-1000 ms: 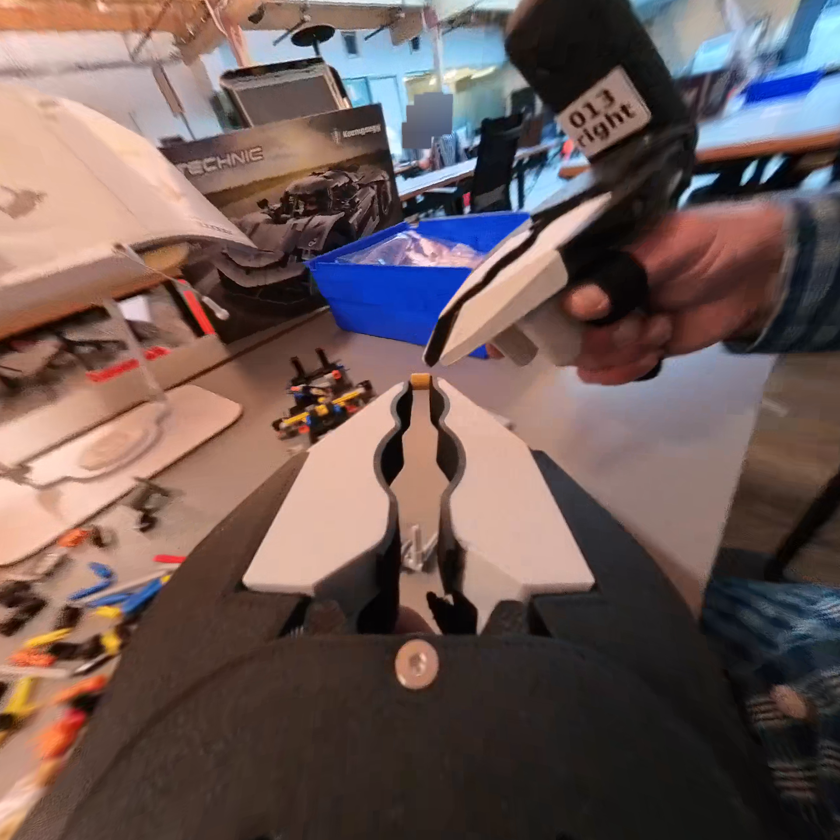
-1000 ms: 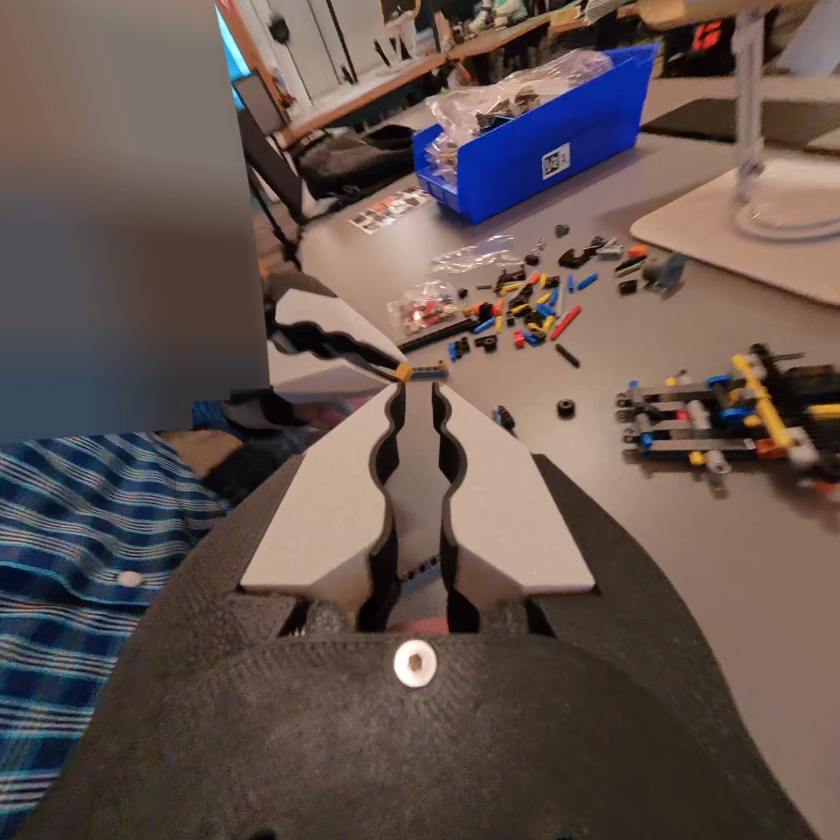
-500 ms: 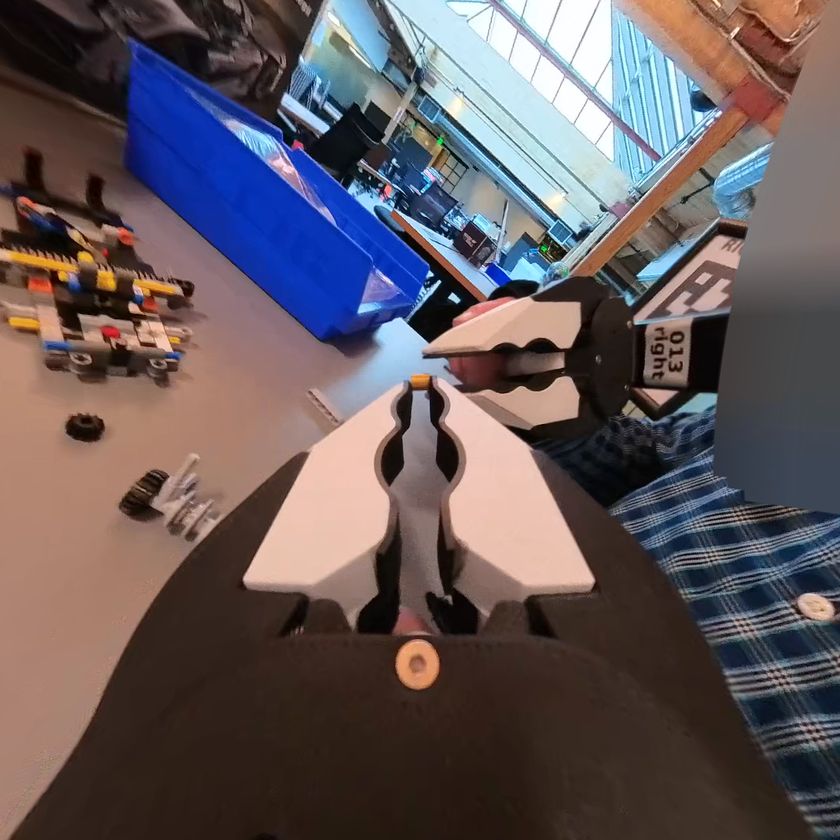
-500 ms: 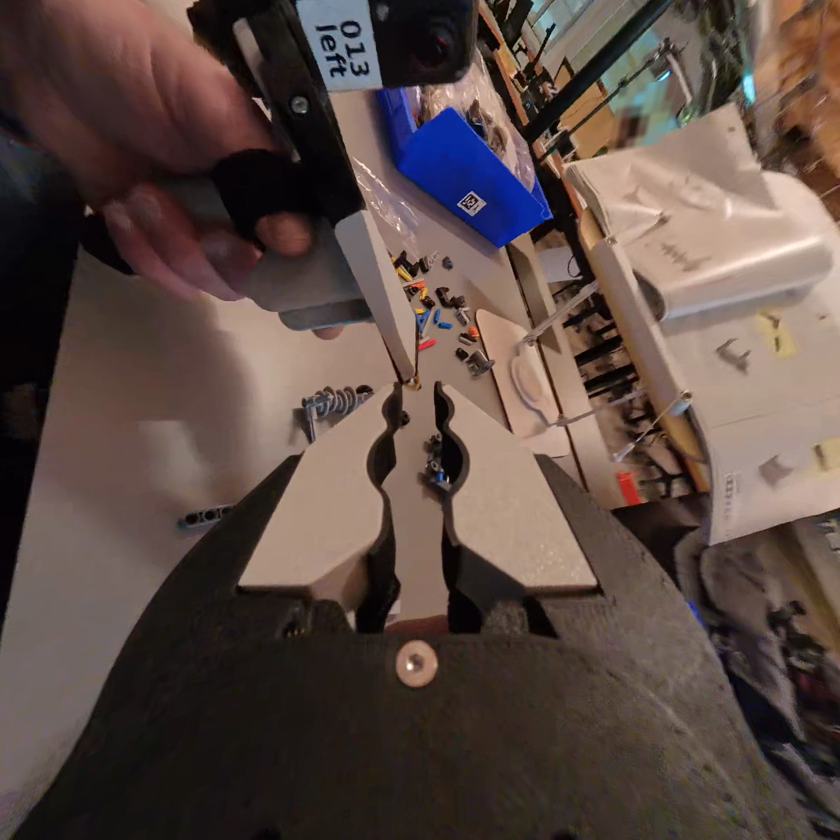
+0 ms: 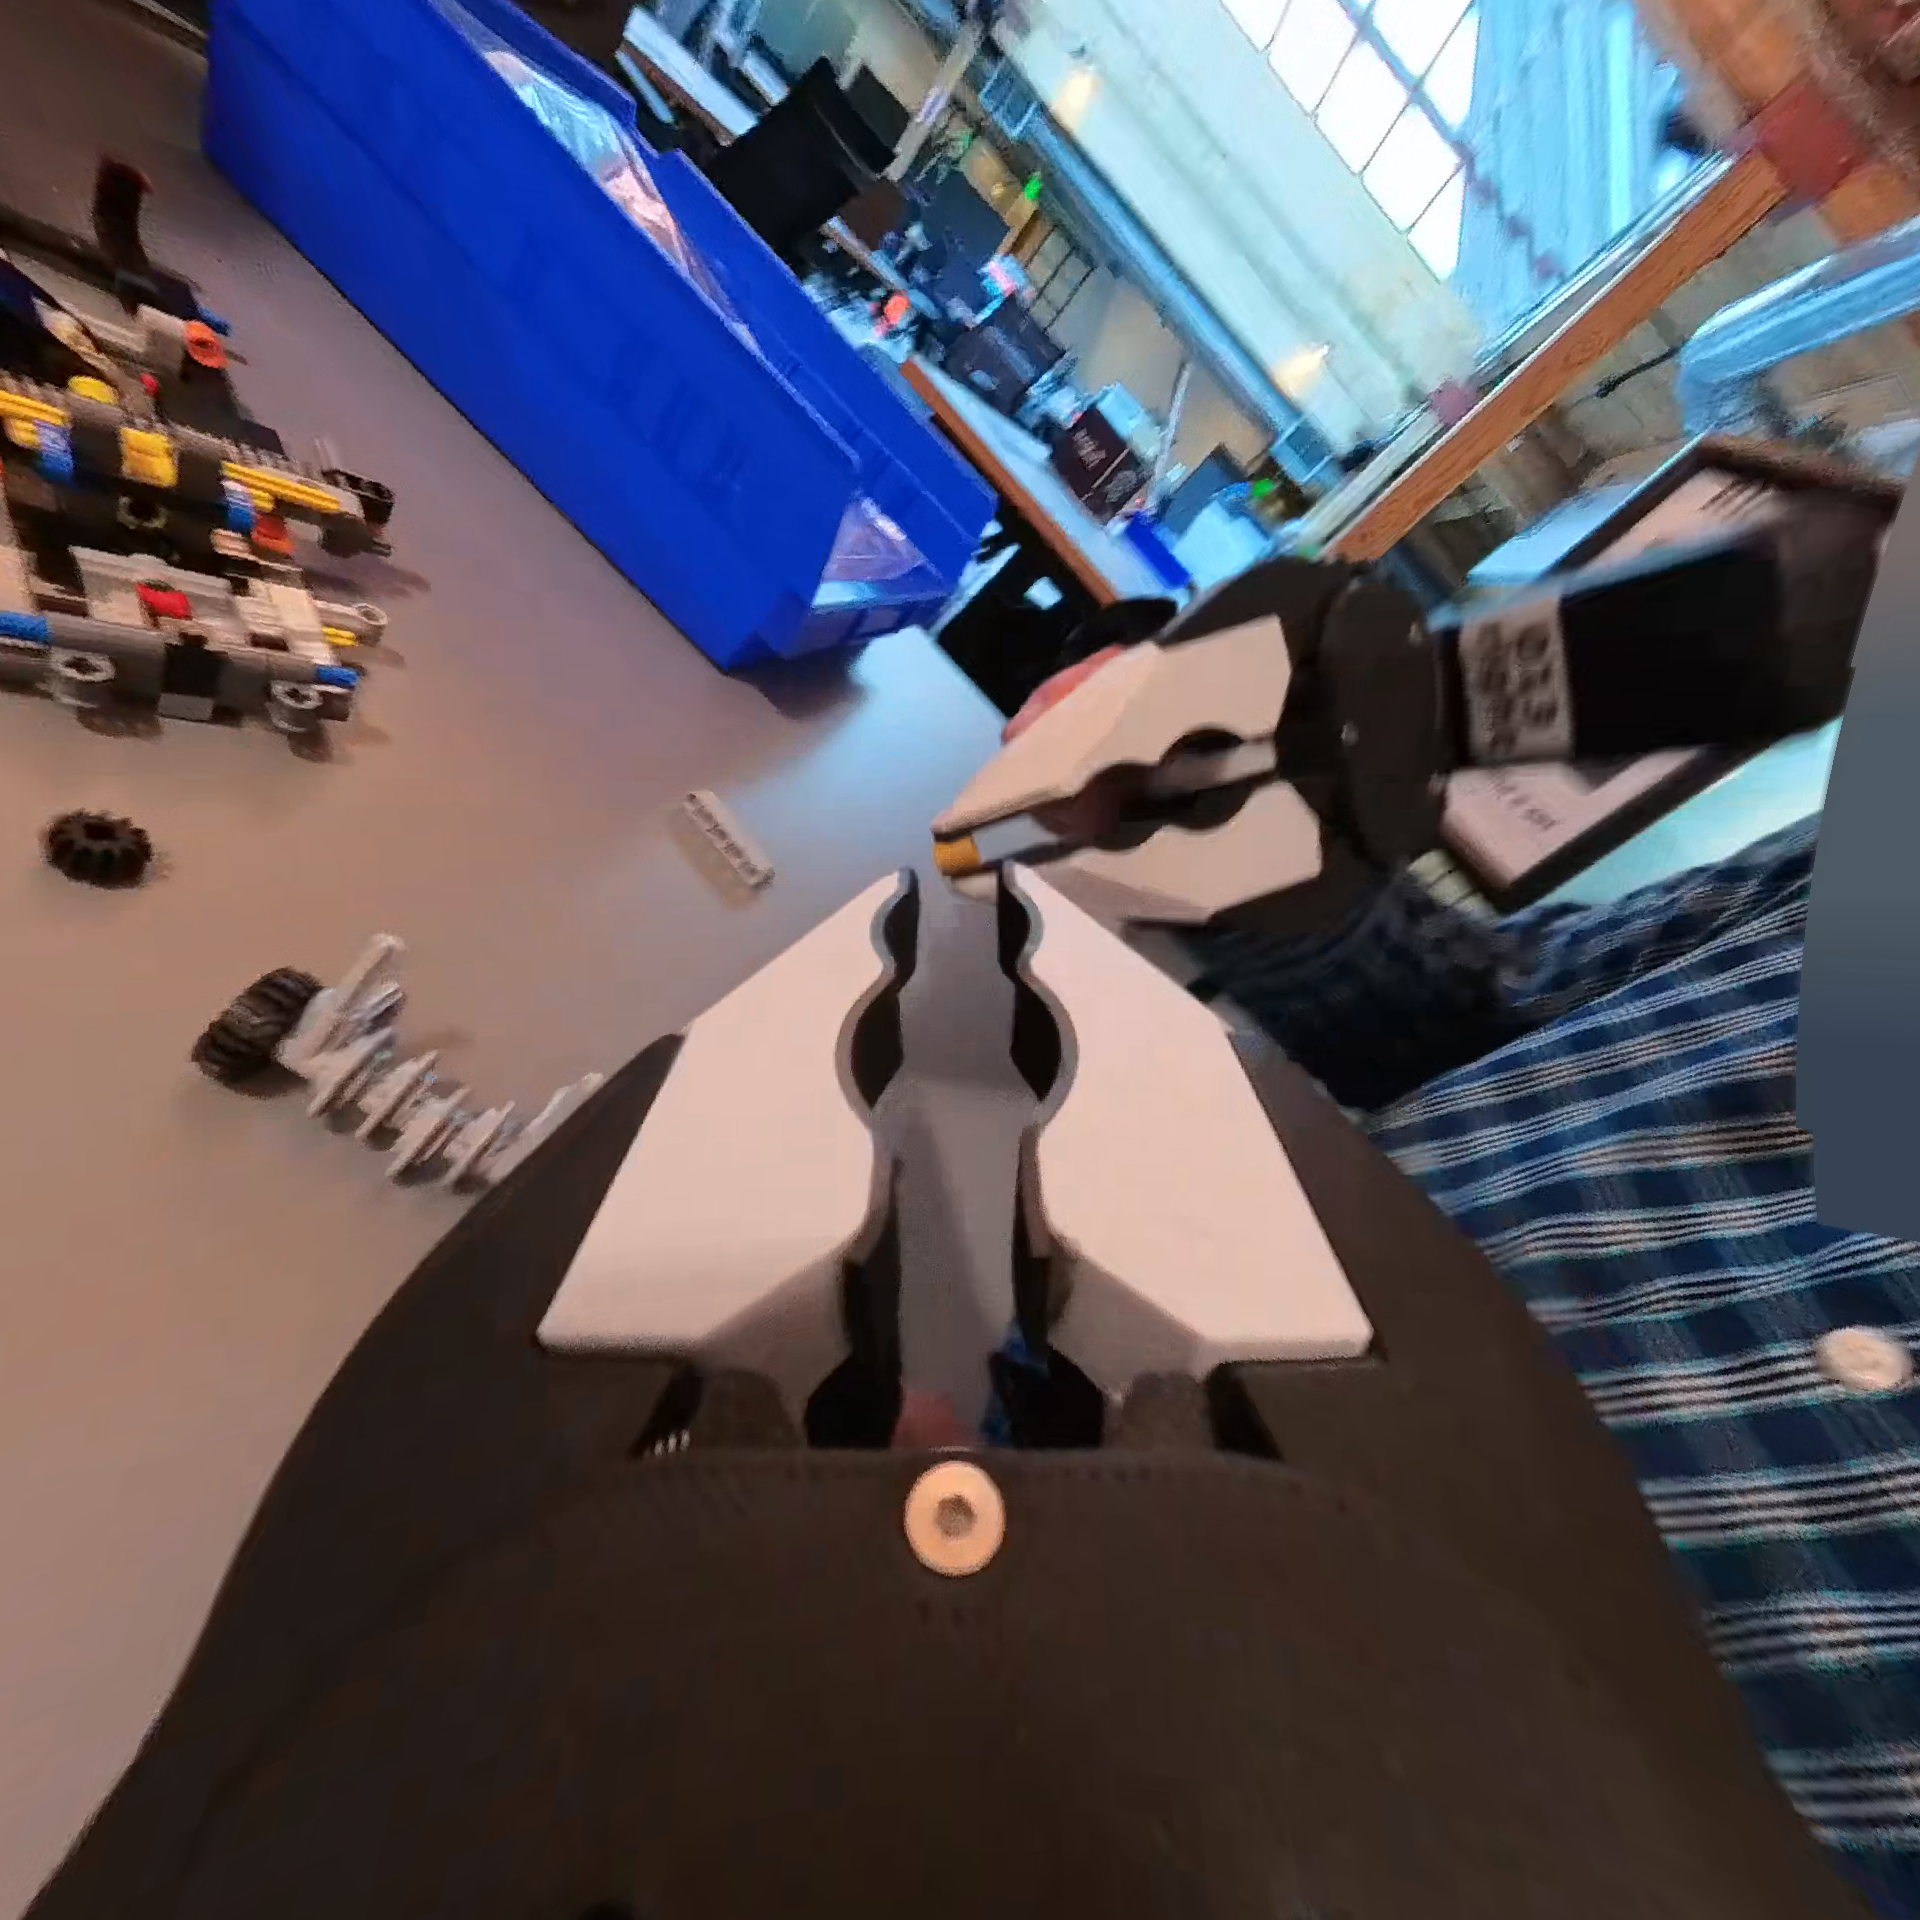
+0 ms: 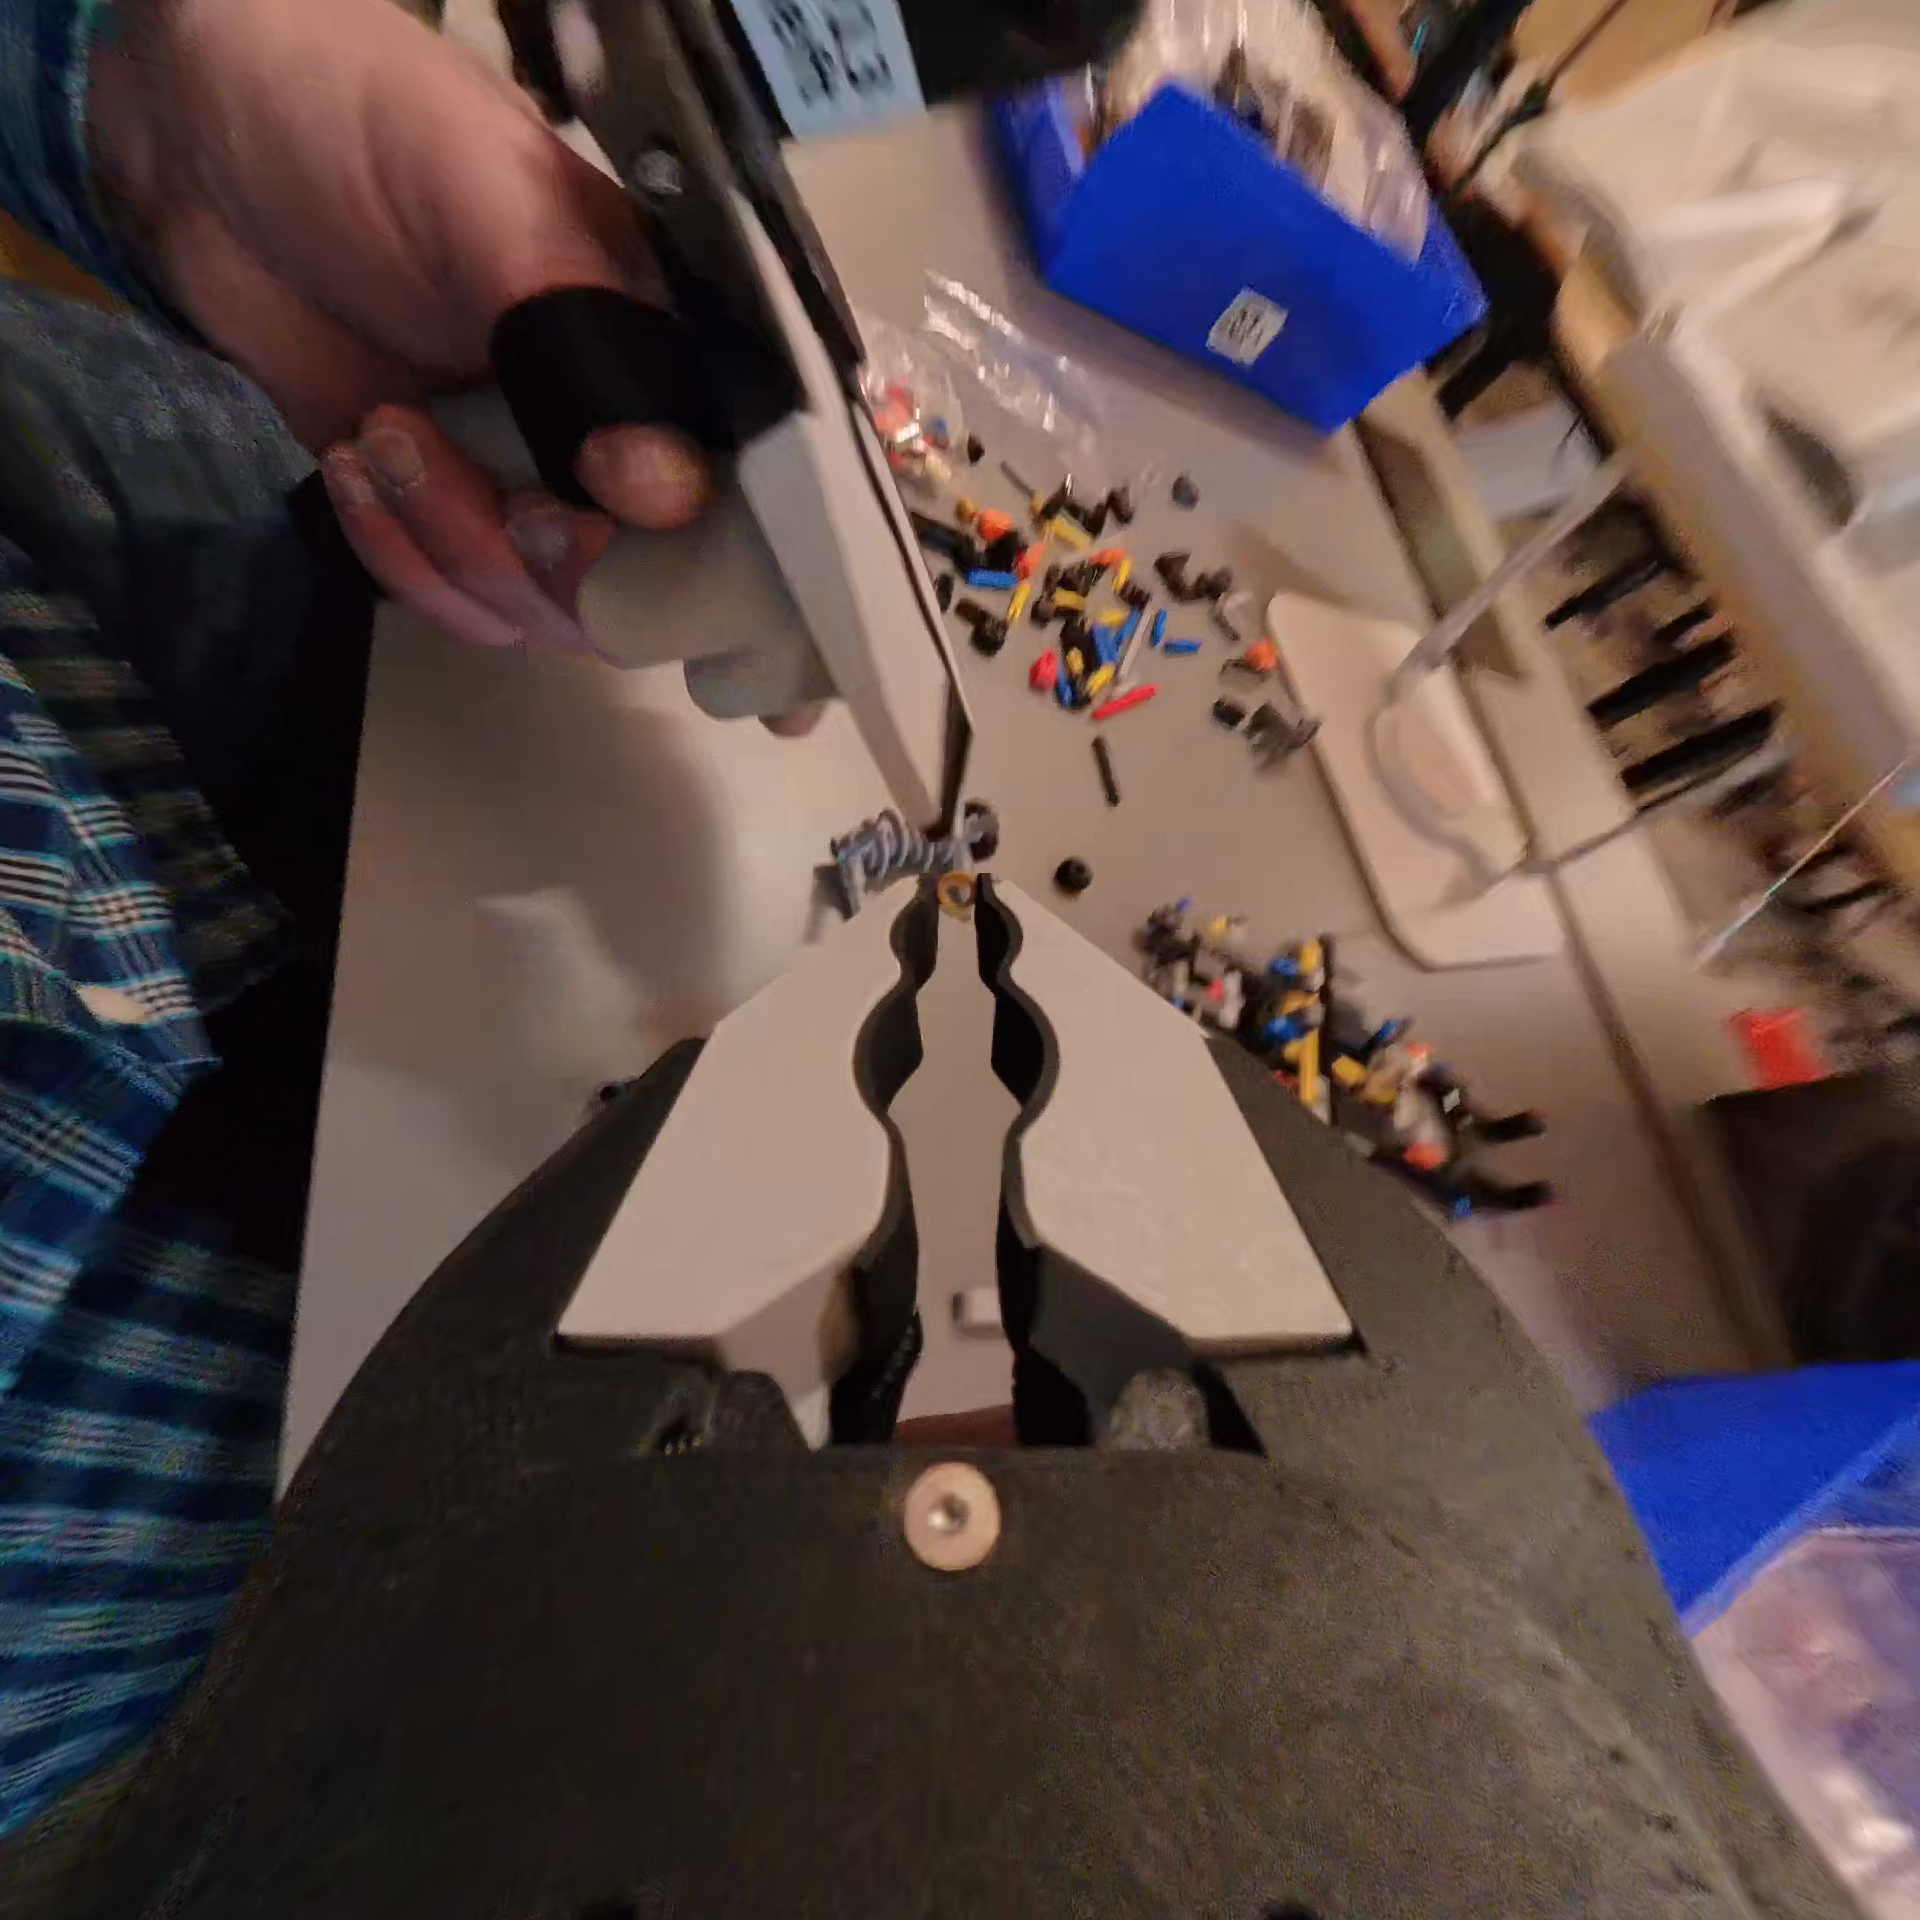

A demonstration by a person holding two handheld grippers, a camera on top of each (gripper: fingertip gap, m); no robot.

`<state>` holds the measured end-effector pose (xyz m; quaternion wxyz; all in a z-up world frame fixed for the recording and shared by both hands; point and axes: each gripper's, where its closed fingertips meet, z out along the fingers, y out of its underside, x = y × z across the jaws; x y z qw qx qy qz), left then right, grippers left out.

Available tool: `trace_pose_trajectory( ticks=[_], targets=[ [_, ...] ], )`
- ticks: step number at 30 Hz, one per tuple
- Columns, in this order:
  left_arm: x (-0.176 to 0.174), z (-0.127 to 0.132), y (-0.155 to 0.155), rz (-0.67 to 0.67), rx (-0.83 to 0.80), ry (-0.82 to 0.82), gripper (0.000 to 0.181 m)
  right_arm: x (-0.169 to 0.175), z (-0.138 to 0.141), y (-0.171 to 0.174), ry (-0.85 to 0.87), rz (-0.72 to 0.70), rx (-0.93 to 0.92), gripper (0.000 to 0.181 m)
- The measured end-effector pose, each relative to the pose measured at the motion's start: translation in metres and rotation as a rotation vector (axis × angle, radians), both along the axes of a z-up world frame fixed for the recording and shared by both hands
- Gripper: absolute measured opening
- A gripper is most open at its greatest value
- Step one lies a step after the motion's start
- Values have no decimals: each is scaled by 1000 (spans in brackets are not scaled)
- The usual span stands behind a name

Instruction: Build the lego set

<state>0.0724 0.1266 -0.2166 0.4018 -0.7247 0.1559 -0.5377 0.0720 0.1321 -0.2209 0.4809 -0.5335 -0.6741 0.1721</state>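
A small yellow lego piece (image 5: 951,854) sits pinched in the tips of my right gripper (image 5: 964,844), which comes in from the right. It also shows in the right wrist view (image 6: 954,891), between my right gripper's tips (image 6: 954,904). My left gripper (image 5: 956,896) is just below it, jaws slightly apart and empty. In the right wrist view the left gripper (image 6: 940,816) points down at the piece, held by a hand (image 6: 364,260). The part-built lego chassis (image 5: 156,540) lies on the grey table (image 5: 520,790), to the left; it also shows in the right wrist view (image 6: 1330,1039).
A grey axle assembly with a black wheel (image 5: 312,1029) lies near the left gripper. A black gear (image 5: 99,847) and a small grey beam (image 5: 727,836) lie loose. A blue bin (image 5: 582,343) stands behind. Several loose pieces (image 6: 1081,613) are scattered by a white stand base (image 6: 1434,810). The grippers are tip to tip, or close to it.
The yellow piece has passed from my left gripper's tips to my right gripper's tips. The left jaws have opened a little. Both views have swung.
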Motion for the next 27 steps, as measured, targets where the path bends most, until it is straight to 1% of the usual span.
trace_pose_trajectory(
  ticks=[1, 3, 6, 7, 9, 13, 19, 22, 27],
  targets=[
    [-2, -5, -2, 13, 36, 60, 15, 4, -4, 3, 0, -19, -52, 4],
    [-3, -16, -10, 15, 120, 185, 13, 12, -21, 5, -56, -37, -152, 4],
    [9, -40, -25, -31, 319, 479, 6, 16, -46, -2, -129, -26, -276, 4],
    [14, -47, -29, -46, 379, 562, 6, 16, -52, -1, -140, -37, -291, 4],
    [23, -52, -31, -58, 461, 655, 6, 15, -62, -1, -177, -38, -321, 4],
    [30, -63, -27, -76, 519, 781, 2, 11, -70, -4, -183, -35, -384, 4],
    [34, -87, -27, -155, 519, 935, 0, 11, -77, -2, -200, -40, -402, 4],
    [34, -92, -27, -171, 501, 960, 0, 10, -79, -3, -201, -32, -411, 4],
    [34, -92, -26, -182, 464, 933, 0, 9, -79, -2, -230, -31, -408, 4]
  ],
)
